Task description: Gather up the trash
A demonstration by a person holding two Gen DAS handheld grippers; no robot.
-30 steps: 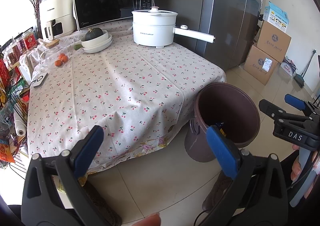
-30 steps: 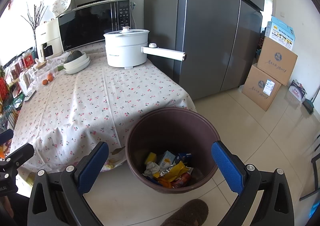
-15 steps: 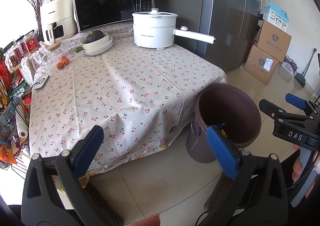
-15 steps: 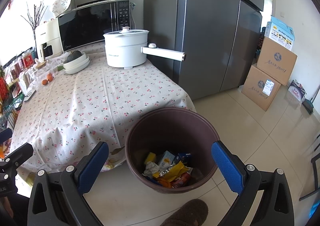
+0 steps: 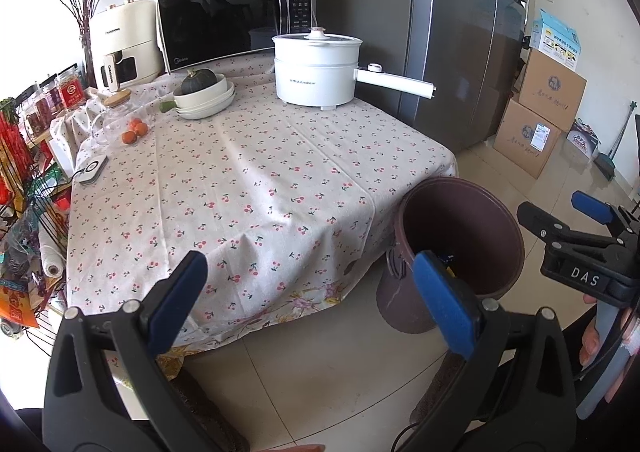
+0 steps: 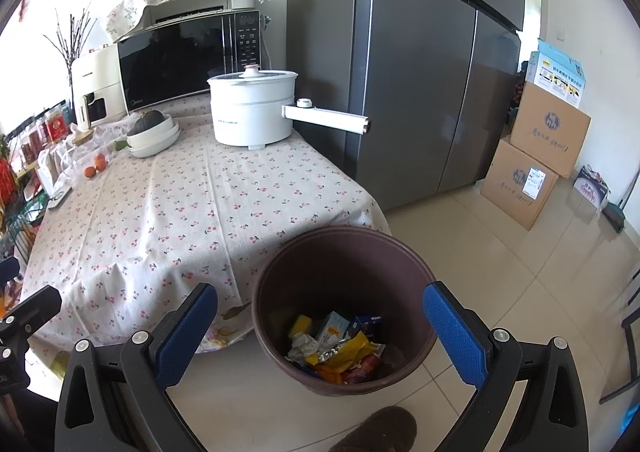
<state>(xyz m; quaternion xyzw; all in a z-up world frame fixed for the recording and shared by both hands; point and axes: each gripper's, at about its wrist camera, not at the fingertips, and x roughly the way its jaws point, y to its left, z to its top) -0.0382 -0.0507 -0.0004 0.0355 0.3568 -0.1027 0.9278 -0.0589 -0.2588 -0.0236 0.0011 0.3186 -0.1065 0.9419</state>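
Observation:
A brown trash bin (image 6: 344, 252) stands on the tiled floor at the table's near right corner; it also shows in the left wrist view (image 5: 460, 212). Inside lie several wrappers and small cartons (image 6: 336, 344). My right gripper (image 6: 320, 328) is open and empty, held just above and in front of the bin. My left gripper (image 5: 312, 300) is open and empty, held off the table's front edge, left of the bin. The right gripper (image 5: 576, 228) shows at the right edge of the left wrist view.
The table with a cherry-print cloth (image 5: 248, 180) carries a white electric pot (image 5: 316, 68), a bowl with a squash (image 5: 204, 92), oranges (image 5: 134, 130), a microwave (image 5: 232, 24). A grey fridge (image 6: 420, 72) and cardboard boxes (image 6: 532, 156) stand right. A rack (image 5: 24, 172) stands left.
The left wrist view has shifted slightly back and down from the table. The right gripper has not moved; both stay open.

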